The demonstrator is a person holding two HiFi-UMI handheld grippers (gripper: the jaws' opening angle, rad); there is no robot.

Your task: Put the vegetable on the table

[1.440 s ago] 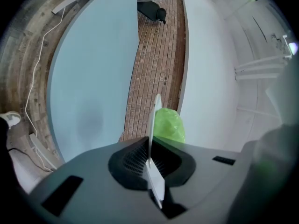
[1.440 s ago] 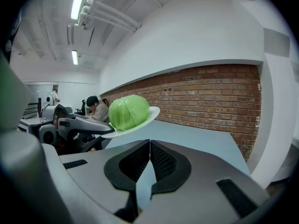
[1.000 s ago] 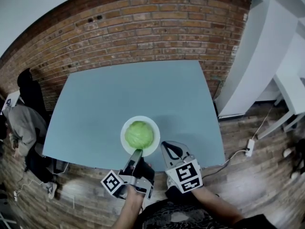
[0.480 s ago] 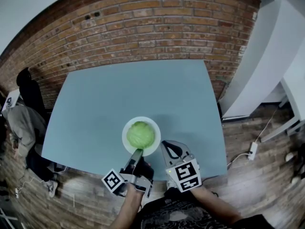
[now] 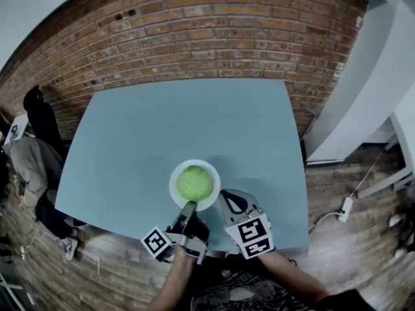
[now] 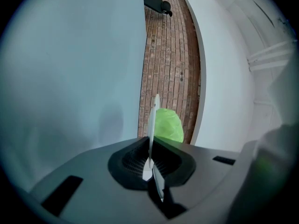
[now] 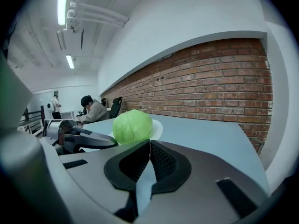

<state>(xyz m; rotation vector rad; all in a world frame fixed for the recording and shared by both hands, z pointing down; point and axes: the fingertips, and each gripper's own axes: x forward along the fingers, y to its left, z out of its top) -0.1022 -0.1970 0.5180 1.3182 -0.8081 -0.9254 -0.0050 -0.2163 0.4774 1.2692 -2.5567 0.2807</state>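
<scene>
White plate point(image 5: 174, 188) bearing cabbage point(image 5: 194, 183) seems pinched by left gripper point(image 5: 190, 206).

A round, pale green cabbage head point(image 5: 194, 183) sits whole on a small white round plate point(image 5: 216, 175) toward six o'clock on the pale blue-grey rectangular table point(image 5: 162, 128).

Site: I read this as an open office | brick wall point(image 5: 214, 37), wood floor point(image 5: 353, 190) | plain table point(image 5: 162, 128) before me | person point(image 7: 93, 110) sits hunched beside a chair point(image 7: 115, 107) | strip lights point(image 7: 62, 1) overhead
</scene>
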